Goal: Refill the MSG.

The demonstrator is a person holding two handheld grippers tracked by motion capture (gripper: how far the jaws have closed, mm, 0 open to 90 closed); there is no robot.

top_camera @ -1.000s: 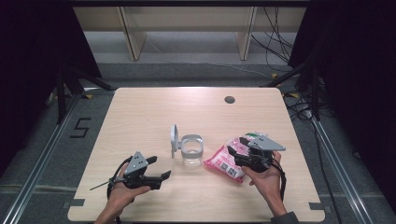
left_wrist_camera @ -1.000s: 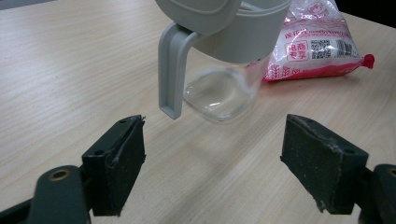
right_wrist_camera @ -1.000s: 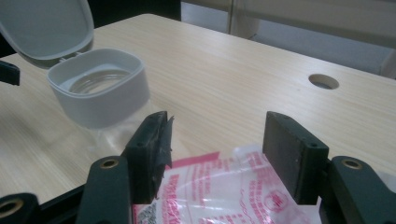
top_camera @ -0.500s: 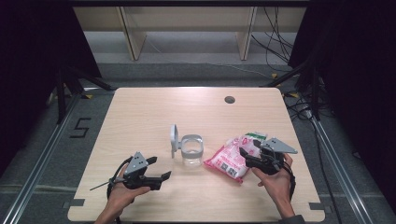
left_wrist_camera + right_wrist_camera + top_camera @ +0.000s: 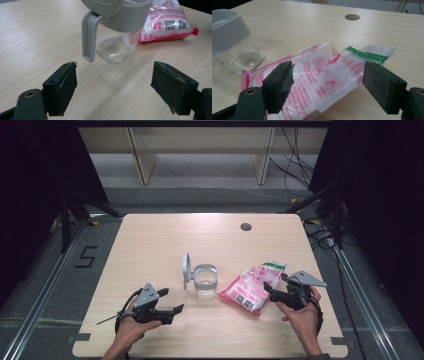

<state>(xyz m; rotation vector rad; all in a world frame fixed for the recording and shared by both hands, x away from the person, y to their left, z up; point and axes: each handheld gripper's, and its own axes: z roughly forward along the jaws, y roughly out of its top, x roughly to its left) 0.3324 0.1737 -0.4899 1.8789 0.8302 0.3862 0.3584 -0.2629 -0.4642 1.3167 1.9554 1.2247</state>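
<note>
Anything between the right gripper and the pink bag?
Nothing visible. The right gripper sits at the bag with its jaws open; they have just been opening. In the right gripper view the bag lies flat on the table between them. The jar stands off to the side.

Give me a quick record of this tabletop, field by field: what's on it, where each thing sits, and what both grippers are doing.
table: light wood table, round hole near far right
jar: clear jar with grey rim, upright, centre, looks empty
lid: grey lid open, standing up at the jar's left
bag: pink and white printed bag lying flat, right of the jar
left gripper: left gripper open, empty, low over the table, aimed at the jar
right gripper: right gripper jaws just been opening, wide at the bag's edge, not pressing it
</note>
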